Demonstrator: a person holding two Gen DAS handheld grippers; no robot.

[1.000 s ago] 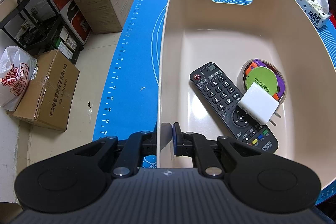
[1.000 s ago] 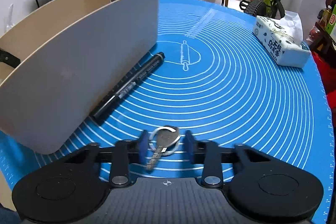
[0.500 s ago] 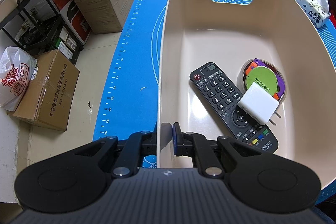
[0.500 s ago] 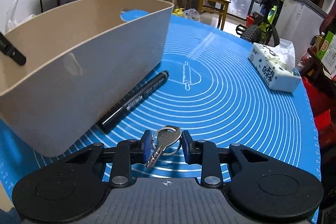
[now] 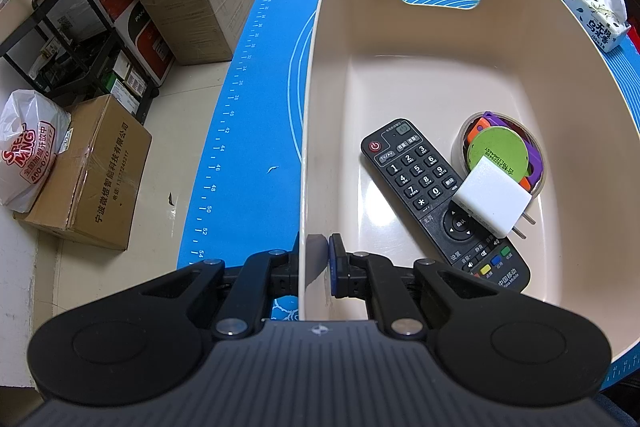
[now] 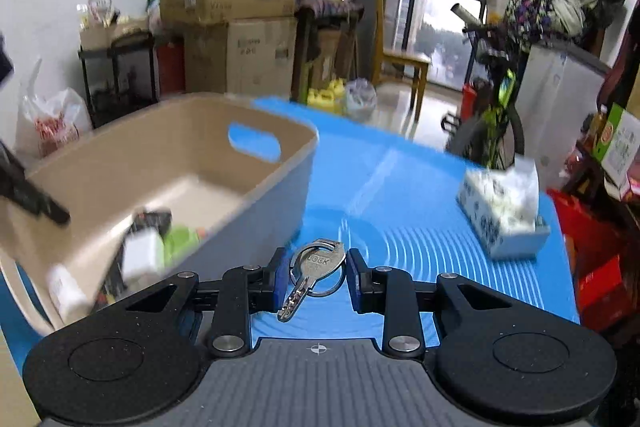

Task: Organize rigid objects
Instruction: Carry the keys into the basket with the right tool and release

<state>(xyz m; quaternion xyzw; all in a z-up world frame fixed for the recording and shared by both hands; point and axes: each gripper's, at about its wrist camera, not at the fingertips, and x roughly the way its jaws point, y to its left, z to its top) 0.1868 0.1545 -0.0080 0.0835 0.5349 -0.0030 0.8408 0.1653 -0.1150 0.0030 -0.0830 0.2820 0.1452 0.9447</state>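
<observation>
A beige plastic bin [image 5: 400, 75] stands on the blue mat [image 5: 248, 115]. In it lie a black remote [image 5: 432, 195], a white charger plug [image 5: 490, 201] and a round case with a green lid [image 5: 500, 153]. My left gripper [image 5: 314, 263] is shut on the bin's near left wall. My right gripper [image 6: 316, 277] is shut on a silver key with a ring [image 6: 316, 269] and holds it in the air, right of the bin [image 6: 160, 163] and above the mat.
A tissue pack [image 5: 596, 13] lies on the mat at the far right, also in the right wrist view [image 6: 504, 211]. Cardboard boxes [image 5: 92, 175], a rack and a plastic bag stand on the floor left of the table. A bicycle [image 6: 492, 123] stands beyond the table.
My right gripper has risen with the key in it, so the bin's inside now shows and the black marker has left its view. The left gripper has not moved.
</observation>
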